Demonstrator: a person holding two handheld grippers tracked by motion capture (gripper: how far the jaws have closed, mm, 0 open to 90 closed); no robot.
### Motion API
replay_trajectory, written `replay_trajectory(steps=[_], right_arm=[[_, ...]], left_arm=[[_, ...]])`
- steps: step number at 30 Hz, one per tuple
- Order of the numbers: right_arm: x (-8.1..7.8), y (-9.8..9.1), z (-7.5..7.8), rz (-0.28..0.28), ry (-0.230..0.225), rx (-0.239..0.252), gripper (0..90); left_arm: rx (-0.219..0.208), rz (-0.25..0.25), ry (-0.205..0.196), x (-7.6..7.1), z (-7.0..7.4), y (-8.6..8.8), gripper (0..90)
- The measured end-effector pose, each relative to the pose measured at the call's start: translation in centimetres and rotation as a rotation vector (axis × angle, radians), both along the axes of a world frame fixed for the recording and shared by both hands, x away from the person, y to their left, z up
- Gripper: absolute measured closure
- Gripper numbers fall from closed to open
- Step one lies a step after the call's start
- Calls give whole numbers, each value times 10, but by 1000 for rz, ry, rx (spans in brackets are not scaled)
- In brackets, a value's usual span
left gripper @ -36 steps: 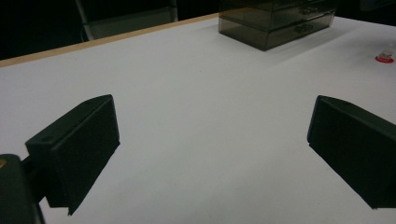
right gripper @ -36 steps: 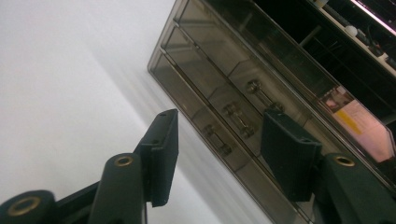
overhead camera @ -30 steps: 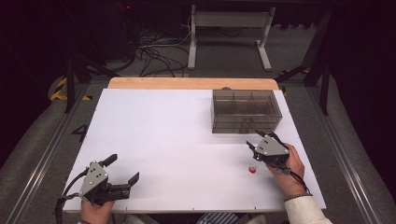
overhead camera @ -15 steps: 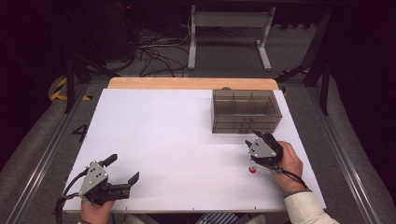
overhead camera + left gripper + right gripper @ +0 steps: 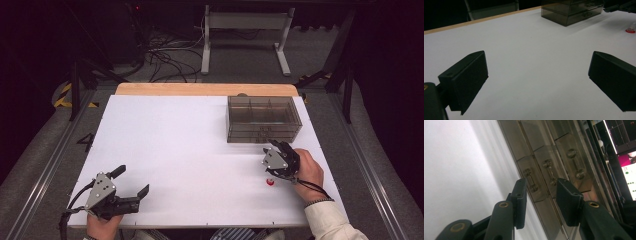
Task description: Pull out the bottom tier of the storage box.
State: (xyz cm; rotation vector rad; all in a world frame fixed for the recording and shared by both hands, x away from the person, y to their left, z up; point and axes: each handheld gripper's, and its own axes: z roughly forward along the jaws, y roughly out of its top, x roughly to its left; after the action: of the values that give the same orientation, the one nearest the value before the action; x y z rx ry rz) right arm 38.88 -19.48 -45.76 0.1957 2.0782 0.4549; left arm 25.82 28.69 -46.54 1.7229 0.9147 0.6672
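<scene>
Nearby, a red cap (image 5: 270, 182) lies beside the right tool (image 5: 274, 150), whose jaws, just closing, flank a drawer handle (image 5: 550, 173) untouched.

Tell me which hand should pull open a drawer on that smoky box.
Right. The right gripper sits just in front of the drawer box, its jaws closing in near a drawer handle. The left gripper rests at the table's near left edge, far away.
</scene>
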Motion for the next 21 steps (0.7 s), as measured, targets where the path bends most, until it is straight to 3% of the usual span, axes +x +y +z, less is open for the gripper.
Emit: replay_trajectory(steps=[12, 21], right_arm=[[8, 10, -14, -22, -20, -112, 660], [14, 14, -22, -32, -25, -166, 674]], left_arm=[[4, -1, 1, 0, 0, 0, 33], [5, -4, 3, 0, -1, -1, 34]])
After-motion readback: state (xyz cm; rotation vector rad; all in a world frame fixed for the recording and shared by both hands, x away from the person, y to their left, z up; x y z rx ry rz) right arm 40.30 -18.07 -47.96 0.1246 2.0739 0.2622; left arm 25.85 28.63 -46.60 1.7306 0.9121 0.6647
